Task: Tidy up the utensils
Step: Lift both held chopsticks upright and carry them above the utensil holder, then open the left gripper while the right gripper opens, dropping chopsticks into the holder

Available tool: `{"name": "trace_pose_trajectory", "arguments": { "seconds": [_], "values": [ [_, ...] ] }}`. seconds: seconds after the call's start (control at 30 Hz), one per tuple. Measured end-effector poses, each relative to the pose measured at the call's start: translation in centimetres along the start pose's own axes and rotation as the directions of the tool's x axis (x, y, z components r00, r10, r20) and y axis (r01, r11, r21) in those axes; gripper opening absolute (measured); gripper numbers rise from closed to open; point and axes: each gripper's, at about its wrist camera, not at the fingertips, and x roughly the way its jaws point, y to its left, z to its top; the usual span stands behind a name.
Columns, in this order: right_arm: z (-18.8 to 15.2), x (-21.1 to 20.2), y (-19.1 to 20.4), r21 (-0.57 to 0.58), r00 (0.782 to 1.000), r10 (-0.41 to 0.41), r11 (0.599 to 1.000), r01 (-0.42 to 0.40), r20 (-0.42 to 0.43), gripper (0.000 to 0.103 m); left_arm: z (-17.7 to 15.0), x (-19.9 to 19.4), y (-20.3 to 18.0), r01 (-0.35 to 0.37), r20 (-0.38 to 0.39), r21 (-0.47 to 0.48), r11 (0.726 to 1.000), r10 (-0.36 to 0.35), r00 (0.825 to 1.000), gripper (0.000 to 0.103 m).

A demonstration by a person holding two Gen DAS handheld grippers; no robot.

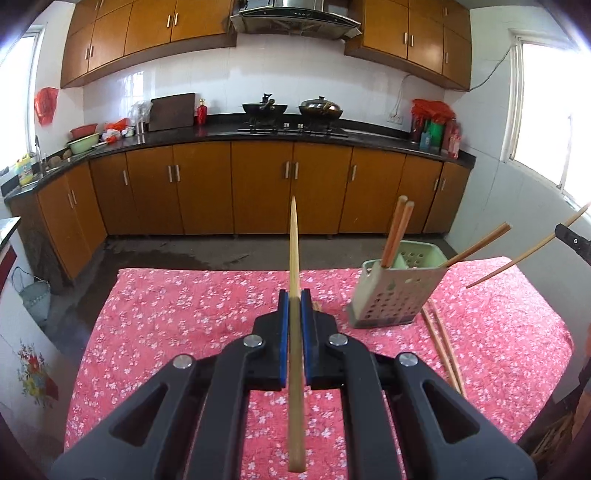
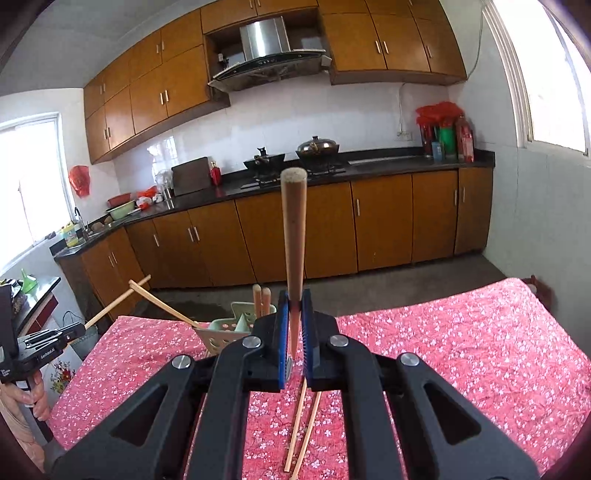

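A red floral tablecloth [image 1: 155, 332] lies largely bare left of the green utensil holder [image 1: 391, 295]; only the right view shows the hand [image 2: 35, 400] beneath the left gripper [image 1: 295, 295], each gripper, including the right gripper [image 2: 295, 295], clamping one raised chopstick [image 1: 294, 240].

A kitchen: brown wooden cabinets [image 1: 258, 188] run along the far wall under a black countertop [image 1: 221, 134], with matching wall cupboards [image 1: 147, 33] and a range hood [image 1: 295, 18] above white tiles [image 1: 240, 85]. Daylight enters through windows [image 1: 550, 110] left and right. The floor [image 1: 184, 251] is grey concrete.
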Motion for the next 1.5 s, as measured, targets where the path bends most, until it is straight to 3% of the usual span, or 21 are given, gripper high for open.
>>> {"name": "trace_pose_trajectory", "arguments": {
  "seconds": [0.33,0.53,0.7,0.8,1.0,1.1,1.23,1.33,1.5],
  "values": [
    [-0.3,-0.4,0.4,0.01,1.0,-0.013,1.0,0.013,0.003,0.007,0.9,-1.3,0.3,-0.016,0.073,-0.024,1.0,0.018,0.997,0.008],
    [1.4,-2.9,1.5,-0.018,0.995,0.104,0.994,-0.104,0.004,0.008,2.2,-3.9,-1.6,0.064,0.101,0.019,0.998,-0.066,0.993,0.008],
    [3.5,-4.6,4.1,-0.075,0.983,0.176,0.982,-0.171,0.057,0.008,4.1,-6.7,-4.3,0.168,0.186,0.032,0.985,-0.171,0.968,0.008],
    [4.7,-3.3,5.7,-0.083,0.981,0.166,0.984,-0.158,0.096,0.008,5.5,-6.9,-6.2,0.174,0.276,0.027,0.984,-0.175,0.945,0.008],
    [3.8,3.8,6.8,-0.09,0.997,0.077,0.993,-0.079,-0.023,0.008,7.3,-2.8,-8.8,0.146,0.391,-0.029,0.989,-0.123,0.912,0.008],
    [2.5,6.2,6.6,-0.082,0.995,0.052,0.995,-0.059,-0.08,0.008,7.4,0.9,-10.0,0.107,0.378,-0.024,0.994,-0.091,0.921,0.008],
    [1.8,8.2,6.4,-0.059,0.991,0.049,0.997,-0.057,-0.125,0.008,6.7,5.5,-10.3,0.116,0.291,-0.043,0.992,-0.098,0.952,0.008],
    [1.7,8.7,6.2,-0.036,0.989,0.056,0.997,-0.062,-0.135,0.009,6.2,7.4,-9.7,0.134,0.246,-0.079,0.988,-0.111,0.963,0.008],
    [2.3,8.2,6.3,-0.041,0.993,0.057,0.997,-0.062,-0.107,0.028,5.8,7.3,-8.6,0.148,0.248,-0.109,0.983,-0.117,0.962,0.018]
  ]
}}
